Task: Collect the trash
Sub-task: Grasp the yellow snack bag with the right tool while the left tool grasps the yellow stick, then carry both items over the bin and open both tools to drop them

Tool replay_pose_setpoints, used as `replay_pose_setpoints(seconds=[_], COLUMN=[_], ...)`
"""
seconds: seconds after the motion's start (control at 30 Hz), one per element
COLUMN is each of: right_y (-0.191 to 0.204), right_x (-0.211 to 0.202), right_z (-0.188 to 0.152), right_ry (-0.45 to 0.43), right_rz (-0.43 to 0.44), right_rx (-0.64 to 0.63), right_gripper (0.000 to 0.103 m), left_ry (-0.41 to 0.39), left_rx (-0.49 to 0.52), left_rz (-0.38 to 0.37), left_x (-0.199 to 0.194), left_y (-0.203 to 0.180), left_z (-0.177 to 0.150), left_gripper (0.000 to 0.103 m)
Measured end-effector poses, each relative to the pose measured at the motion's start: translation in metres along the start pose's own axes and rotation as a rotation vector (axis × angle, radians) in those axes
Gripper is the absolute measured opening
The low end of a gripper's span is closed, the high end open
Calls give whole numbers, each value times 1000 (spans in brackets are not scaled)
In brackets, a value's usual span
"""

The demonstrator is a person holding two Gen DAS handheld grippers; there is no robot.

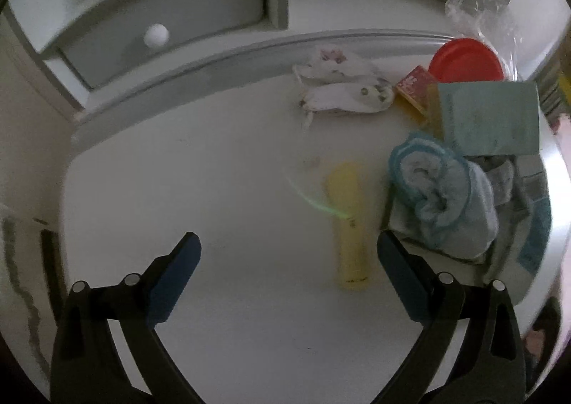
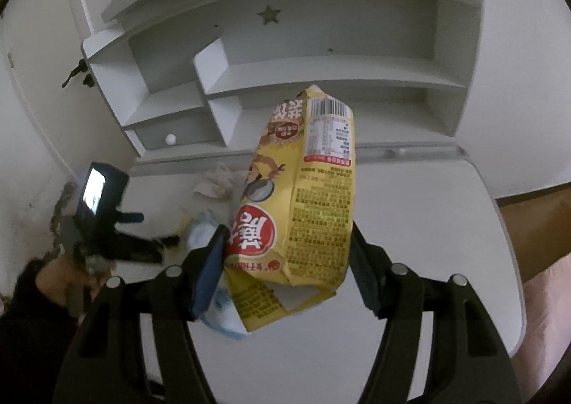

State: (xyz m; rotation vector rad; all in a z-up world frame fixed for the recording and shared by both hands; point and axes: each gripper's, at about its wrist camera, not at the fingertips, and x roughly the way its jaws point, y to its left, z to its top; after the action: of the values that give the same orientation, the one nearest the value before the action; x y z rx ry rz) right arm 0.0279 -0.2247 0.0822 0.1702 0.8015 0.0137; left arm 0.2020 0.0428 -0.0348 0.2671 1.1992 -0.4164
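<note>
One yellow snack bag (image 2: 303, 211) is gripped between the pads of the right gripper (image 2: 289, 261), lifted clear of the white desk (image 1: 214, 297). The left gripper (image 1: 289, 254) is held spread and empty. Uncollected: crumpled tissue (image 1: 339, 90) at the desk's back edge, a yellow tube (image 1: 349, 225) mid-desk.

On the desk (image 1: 214, 297), a tube (image 1: 349, 225) lies lengthwise just left of a rolled towel (image 1: 442, 190), which rests on a stack of papers (image 1: 531, 225) at the right edge. Behind the towel a booklet (image 1: 490, 118) leans over a small box (image 1: 415, 86), with a round lid (image 1: 465, 61) behind them and crumpled tissue (image 1: 339, 86) to their left near the shelf unit (image 1: 178, 11), whose drawer (image 1: 157, 34) sits at the left. In the right wrist view, a snack bag (image 2: 303, 207) stands between the right gripper (image 2: 289, 261) fingers above the desk, with the left gripper (image 2: 107, 211) off to the left.
</note>
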Motion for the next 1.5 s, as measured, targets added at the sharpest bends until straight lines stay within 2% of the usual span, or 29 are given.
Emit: replay_pose_setpoints(seconds=[0.03,0.17,0.2,0.23,0.27,0.3,0.33,0.37,0.43,0.47,0.5,0.57,0.7,0.8,0.9,0.97,1.0,1.07,1.1,1.17,1.2,1.27,1.37,1.4,1.43,1.5], right_y=[-13,-59,-67,-81,-94,-102,-115,-127,-141,-152,-160,-162,-166,-179,-203,-226,-238,-268,-282,-317,-326,-355,-389,-402,-410,-429], right_x=[-4,-23,-28,-32,-36,-37,-36,-33,-19,-6,7,17,0,-29,-65,-91,-101,-123,-132,-149,-152,-158,-154,-148,-144,-131], right_z=[-5,-22,-25,-32,-40,-45,-52,-57,-62,-65,-68,-70,-68,-65,-73,-90,-99,-125,-140,-180,-193,-233,-290,-313,-326,-358], right_ry=[10,23,21,25,22,24,34,39,59,72,111,121,46,-35,-122,-166,-181,-201,-204,-191,-178,-138,-40,-6,15,67], right_rz=[-5,-26,-21,-15,-10,-5,-1,-3,31,60,40,7,52,80,84,63,47,-5,-32,-91,-105,-148,-194,-193,-196,-188], right_rx=[5,26,34,57,80,94,110,118,105,114,125,106,89,119,164,214,241,309,346,443,477,575,717,768,799,872], right_gripper=[64,62,53,51,43,34,24,24,23,19,17,16,15,15,15,15,15,15,15,15,15,15,15,15,15,15], left_ry=[16,50,53,55,60,60,55,47,45,37,23,-13,-111,-202,-278,-326,-346,-353,-350,-338,-320,-281,-113,-71,-22,35], left_rx=[-9,-10,-10,-15,-9,8,30,28,-4,-16,-24,-44,-69,-43,38,139,207,308,385,489,564,654,765,802,841,885], left_rz=[-18,-42,-45,-45,-28,8,41,44,52,59,62,91,168,151,100,26,-45,-155,-219,-293,-364,-446,-562,-591,-593,-575], left_x=[2,4,3,0,-1,-1,-2,-3,-5,-7,-10,-23,-66,-113,-140,-148,-150,-144,-137,-125,-116,-99,-60,-47,-27,4], left_y=[0,-7,-9,-13,-16,-21,-26,-30,-33,-35,-38,-45,-49,-80,-141,-204,-244,-299,-343,-400,-441,-490,-563,-582,-606,-629], left_z=[3,11,11,11,10,9,7,5,0,-1,-3,-11,-24,-29,-23,-13,-11,-11,-14,-21,-30,-44,-73,-83,-98,-112], left_gripper=[95,77,68,61,41,27,21,13,13,13,13,13,13,13,13,13,13,13,13,13,13,13,13,13,13,13])
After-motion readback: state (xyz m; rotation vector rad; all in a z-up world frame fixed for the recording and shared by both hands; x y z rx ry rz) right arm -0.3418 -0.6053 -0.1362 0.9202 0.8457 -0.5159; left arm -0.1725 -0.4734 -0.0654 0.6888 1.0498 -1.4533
